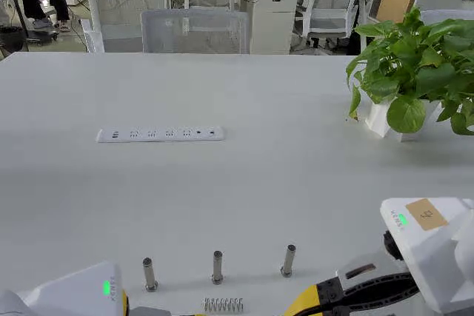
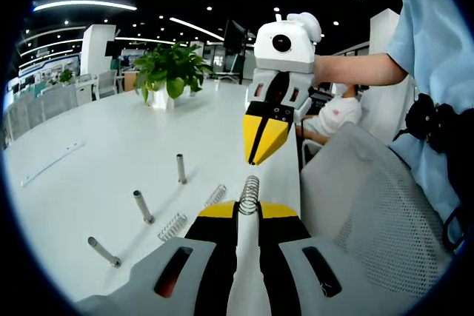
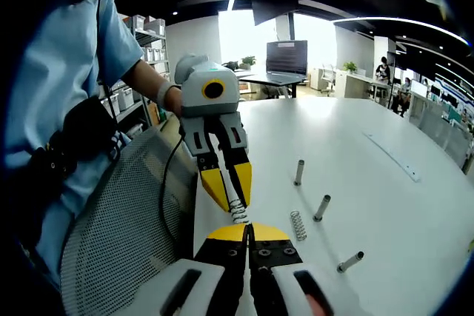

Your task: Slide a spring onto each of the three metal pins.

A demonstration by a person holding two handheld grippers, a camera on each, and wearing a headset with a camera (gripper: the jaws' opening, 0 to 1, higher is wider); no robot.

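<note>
A thin coiled spring (image 2: 249,192) sits clamped in the left gripper (image 2: 248,211) at the white table's (image 1: 259,175) near edge. The right gripper (image 3: 249,229) faces it tip to tip, jaws pressed together. Behind them, three metal pins (image 1: 217,266) stand upright in a row, with two loose springs (image 2: 172,226) lying alongside.
</note>
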